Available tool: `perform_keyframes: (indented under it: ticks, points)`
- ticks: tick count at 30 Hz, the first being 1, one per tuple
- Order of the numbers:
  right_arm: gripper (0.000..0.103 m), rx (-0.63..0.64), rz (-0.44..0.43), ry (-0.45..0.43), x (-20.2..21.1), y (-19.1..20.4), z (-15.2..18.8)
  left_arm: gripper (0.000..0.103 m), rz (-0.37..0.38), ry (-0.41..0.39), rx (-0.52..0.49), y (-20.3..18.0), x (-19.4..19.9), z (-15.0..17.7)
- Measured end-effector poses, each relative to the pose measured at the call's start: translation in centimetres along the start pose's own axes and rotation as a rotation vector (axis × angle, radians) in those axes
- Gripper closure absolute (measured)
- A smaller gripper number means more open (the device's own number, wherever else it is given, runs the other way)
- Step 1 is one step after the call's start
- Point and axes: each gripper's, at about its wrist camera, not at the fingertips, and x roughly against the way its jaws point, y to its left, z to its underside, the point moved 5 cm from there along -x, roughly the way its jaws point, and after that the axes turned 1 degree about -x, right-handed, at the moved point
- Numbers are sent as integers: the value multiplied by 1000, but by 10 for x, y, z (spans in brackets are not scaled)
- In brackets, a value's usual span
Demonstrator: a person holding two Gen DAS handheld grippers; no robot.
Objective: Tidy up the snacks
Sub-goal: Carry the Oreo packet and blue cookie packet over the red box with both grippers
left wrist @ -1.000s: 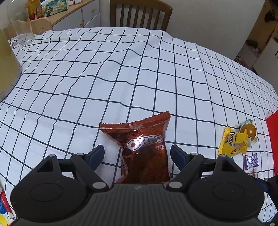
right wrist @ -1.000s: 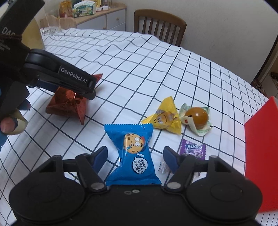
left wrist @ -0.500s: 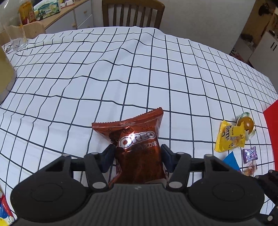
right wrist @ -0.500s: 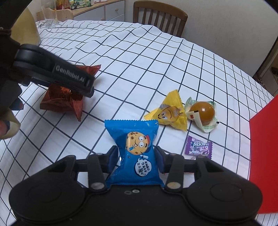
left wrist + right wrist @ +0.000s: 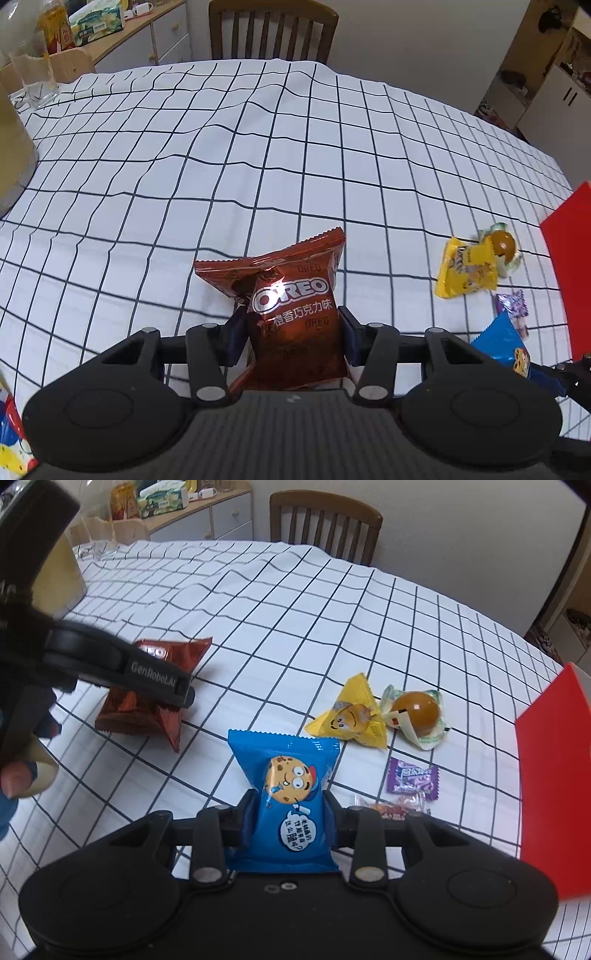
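My left gripper (image 5: 291, 332) is shut on a brown Oreo packet (image 5: 291, 295), which also shows in the right wrist view (image 5: 147, 705) under the left gripper's finger (image 5: 147, 675). My right gripper (image 5: 291, 808) is shut on a blue cookie packet (image 5: 291, 794); its corner shows in the left wrist view (image 5: 506, 339). On the checked tablecloth lie a yellow packet (image 5: 351, 716), a round brown snack in clear wrap (image 5: 415, 710), a purple candy (image 5: 412, 777) and a small clear-wrapped candy (image 5: 391, 805).
A red box (image 5: 554, 775) stands at the right table edge. A yellowish container (image 5: 64, 572) and a glass (image 5: 37, 81) are at the far left. A wooden chair (image 5: 325, 528) stands behind the table. Colourful packets (image 5: 11, 443) lie at the lower left.
Both grippers have shut, the left on the Oreo packet and the right on the blue cookie packet. Both packets now sit gripped and slightly raised.
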Motion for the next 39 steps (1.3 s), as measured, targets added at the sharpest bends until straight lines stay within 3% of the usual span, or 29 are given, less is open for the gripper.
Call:
perform_keyframes:
  ticks: [22,39]
  points:
    - [70,-112,-63,-96,118,-21,18,54,112,-67,-72,-57,116,51]
    - [70,-204,-17,-194,202,-107,56,54,190,-159,-182,-170,184,68]
